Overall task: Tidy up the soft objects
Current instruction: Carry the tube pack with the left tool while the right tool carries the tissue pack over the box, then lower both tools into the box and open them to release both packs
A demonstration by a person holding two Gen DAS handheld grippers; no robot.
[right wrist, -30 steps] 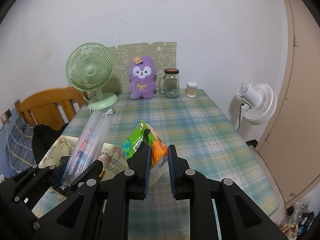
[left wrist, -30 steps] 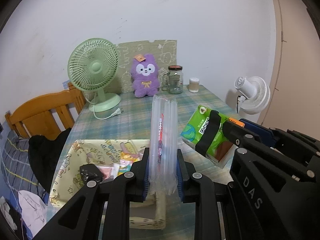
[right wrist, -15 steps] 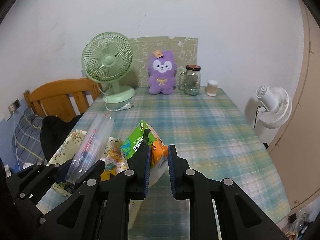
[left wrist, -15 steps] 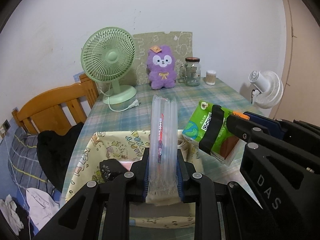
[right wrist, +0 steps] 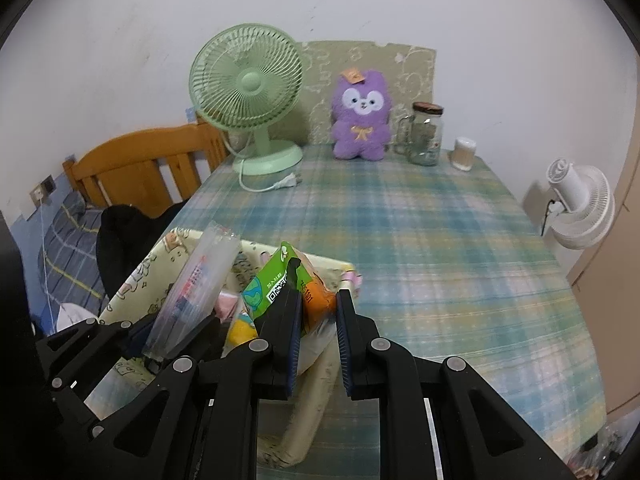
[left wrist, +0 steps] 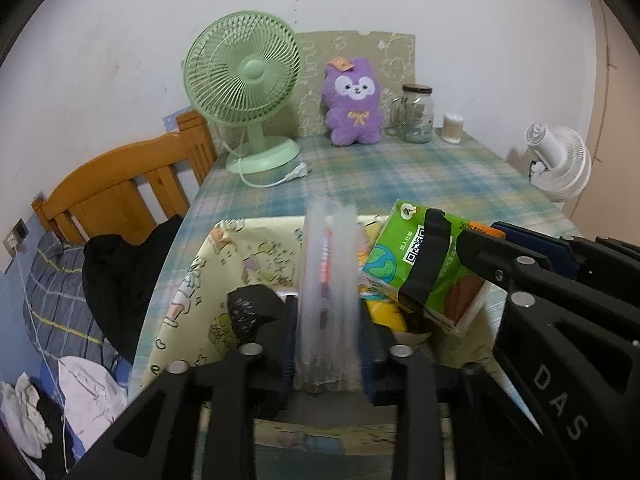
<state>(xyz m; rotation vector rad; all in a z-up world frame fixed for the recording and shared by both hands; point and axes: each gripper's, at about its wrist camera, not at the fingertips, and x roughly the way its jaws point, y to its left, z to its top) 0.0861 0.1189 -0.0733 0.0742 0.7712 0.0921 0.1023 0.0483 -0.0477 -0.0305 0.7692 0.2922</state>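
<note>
L tongs [left wrist: 328, 344] have just been easing apart w/ a clear plastic sleeve pack [left wrist: 327, 280] standing between the jaws; pack is motion-blurred, so can't tell whether the pads are pressing it or have let go. The pack has a red strip inside & points up and away from the camera, over a cream cartoon-print fabric bin [left wrist: 224, 280] at the near-left edge of the bench [left wrist: 420, 176]. R tongs [right wrist: 318, 320] are pinching a green-and-orange tissue pack [right wrist: 280, 280], jaws nearly together on its near corner, w/ crumpled white wrap below; from the L cam the same pack sits just right of the sleeve pack, a black finger across its QR-code face, over the bin's right side. Inside the bin: sth yellow, sth pink, and a dark item near the L tongs, all partly hidden, can't ID them. Bench has a blue-green plaid cloth. At its far end, against the wall: green desk fan [right wrist: 248, 96] w/ its white cord & plug lying loose on the cloth, purple plush toy [right wrist: 362, 116] upright against a beige patterned board [right wrist: 408, 72], glass jar [right wrist: 426, 134] w/ a dark lid beside the plush, glass mug touching the jar, small white container [right wrist: 464, 154] further right. White fan [right wrist: 580, 208] off the bench's right edge. Left of the bench: wooden headboard [left wrist: 120, 188], dark garment [left wrist: 124, 268], a bed w/ striped bedding and crumpled clothes.
</note>
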